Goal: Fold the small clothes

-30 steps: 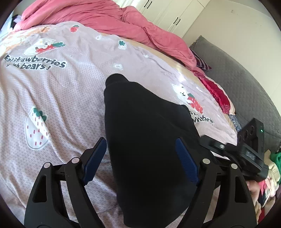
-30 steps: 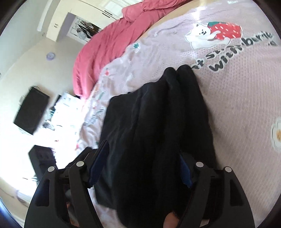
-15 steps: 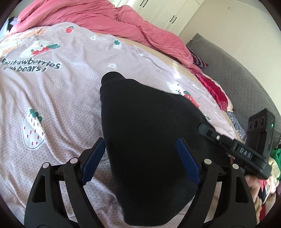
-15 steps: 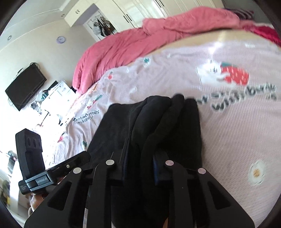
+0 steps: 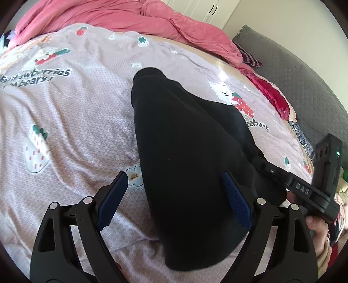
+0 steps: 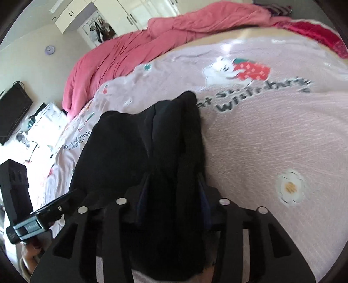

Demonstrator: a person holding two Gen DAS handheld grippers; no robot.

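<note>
A black garment (image 5: 184, 139) lies partly folded on the pink strawberry-and-bear bedsheet (image 5: 71, 122). My left gripper (image 5: 174, 176) hovers over its near end, jaws wide and still opening. The left pad (image 5: 112, 198) is over bare sheet and the right pad (image 5: 237, 200) is over the cloth, neither pressing. In the right wrist view the garment (image 6: 134, 141) shows bunched ridges along its right side. My right gripper (image 6: 174, 189) straddles one ridge; its jaws are opening with the fabric between them. The right gripper (image 5: 304, 189) also reaches in from the right in the left wrist view.
A rumpled pink duvet (image 5: 134, 15) runs along the far side of the bed. A red cloth (image 5: 271, 95) and a grey quilted cover (image 5: 304, 71) lie at the right. White wardrobes (image 6: 134, 10) and a dark screen (image 6: 13, 113) stand beyond the bed.
The right gripper pinched down on the garment's bunched ridge half a second ago and has since spread apart. The left gripper's jaws widened slightly. The garment's right side now lies flatter.
</note>
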